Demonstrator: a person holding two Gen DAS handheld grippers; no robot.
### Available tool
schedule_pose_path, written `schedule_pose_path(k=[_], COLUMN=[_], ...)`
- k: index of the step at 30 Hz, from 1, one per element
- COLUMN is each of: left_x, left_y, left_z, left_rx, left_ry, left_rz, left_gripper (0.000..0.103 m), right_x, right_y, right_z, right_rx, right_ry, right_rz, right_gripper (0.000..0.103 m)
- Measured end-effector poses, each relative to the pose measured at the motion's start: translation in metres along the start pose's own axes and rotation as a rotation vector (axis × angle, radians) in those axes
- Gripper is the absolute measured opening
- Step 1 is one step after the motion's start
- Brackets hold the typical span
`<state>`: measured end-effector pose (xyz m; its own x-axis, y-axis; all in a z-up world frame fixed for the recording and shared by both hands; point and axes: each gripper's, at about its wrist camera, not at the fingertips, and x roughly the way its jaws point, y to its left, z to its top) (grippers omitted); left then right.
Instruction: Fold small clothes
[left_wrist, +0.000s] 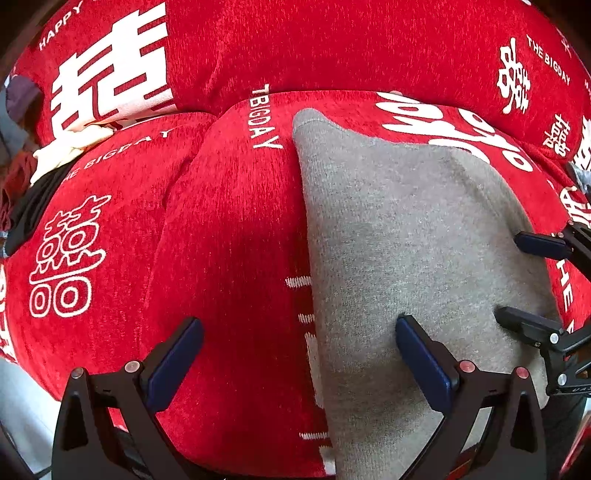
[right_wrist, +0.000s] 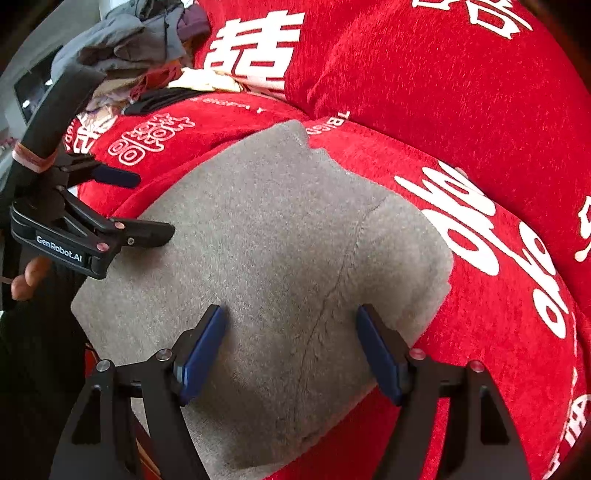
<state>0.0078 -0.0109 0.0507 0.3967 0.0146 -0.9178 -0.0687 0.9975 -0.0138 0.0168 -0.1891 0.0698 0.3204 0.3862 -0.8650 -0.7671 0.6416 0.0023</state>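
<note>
I'm seeing the grey garment (right_wrist: 266, 266) lying spread flat on the red sofa cover (right_wrist: 461, 92), reaching to the seat's front edge. My left gripper (left_wrist: 299, 354) is hovering with fingers spread wide — one over bare red fabric, the other over the garment's left edge. My right gripper (right_wrist: 291, 343) is also gaping — both pads above the grey cloth, gripping nothing
</note>
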Motion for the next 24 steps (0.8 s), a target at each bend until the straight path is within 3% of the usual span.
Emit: schedule_pose_path(k=[2,6,9,12,18,21,24], left_x=[-0.008,-0.04,-0.061,-0.077,-0.085,-0.079,-0.069], left_y=[-0.003,-0.014,-0.021,-0.028,-0.047,-0.053,-0.056], left_z=[0.0,-0.003,-0.004,-0.005,-0.017,-0.024,-0.031], left_rx=[-0.002,0.037,0.057,0.05,0.037,0.009,-0.014], left_ry=[0.002,-0.072,-0.122,-0.16,-0.152,-0.112,-0.056], left_rz=[0.011,0.035,0.042,0.035,-0.009,-0.02,0.058], left_gripper=[0.103,0.103,0.103,0.103,0.103,0.103,0.103], right_x=[-0.003,-0.02,-0.04,-0.062,-0.081,-0.078,-0.073], right_y=[0.003,0.008,0.016,0.02,0.024,0.034,0.043], right_z=[0.0,0.0,-0.009,-0.018,-0.027,-0.031,-0.035], right_rx=[-0.007,0.016,0.011,0.061,0.224,0.246,0.239], right_ry=[0.033,0.126,0.14,0.109,0.076,0.091,0.106], right_rz=[-0.018,-0.104,-0.159,-0.141,-0.171,-0.193,-0.227], right_gripper=[0.076,0.078,0.078,0.078,0.08,0.08,0.08])
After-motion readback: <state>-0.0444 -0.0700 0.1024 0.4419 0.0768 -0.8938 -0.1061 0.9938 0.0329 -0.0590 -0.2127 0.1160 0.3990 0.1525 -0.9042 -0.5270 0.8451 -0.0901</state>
